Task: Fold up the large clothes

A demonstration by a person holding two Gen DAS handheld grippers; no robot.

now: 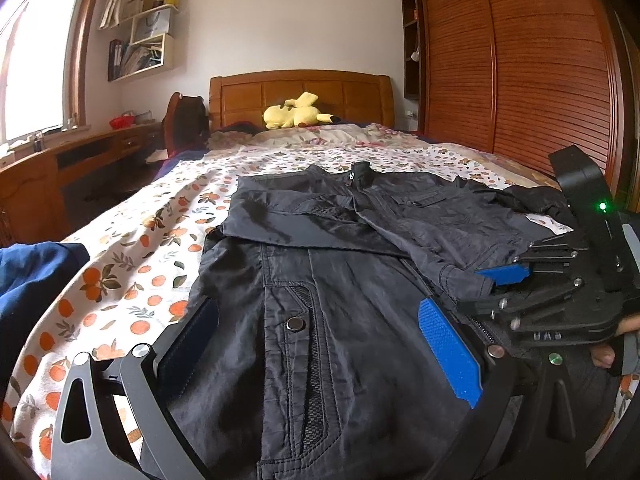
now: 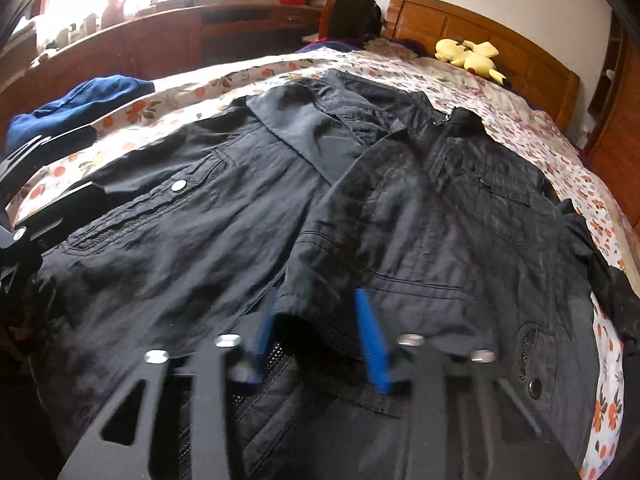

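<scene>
1. 2 grippers work a dark jacket spread front-up on the floral bed, collar toward the headboard.
2. The right gripper pinches the cuff of a sleeve lying across the chest, likely to place that fold.
3. The left gripper stands spread wide, its pads straddling the hem without pinching, probably ready to steady the body.
</scene>
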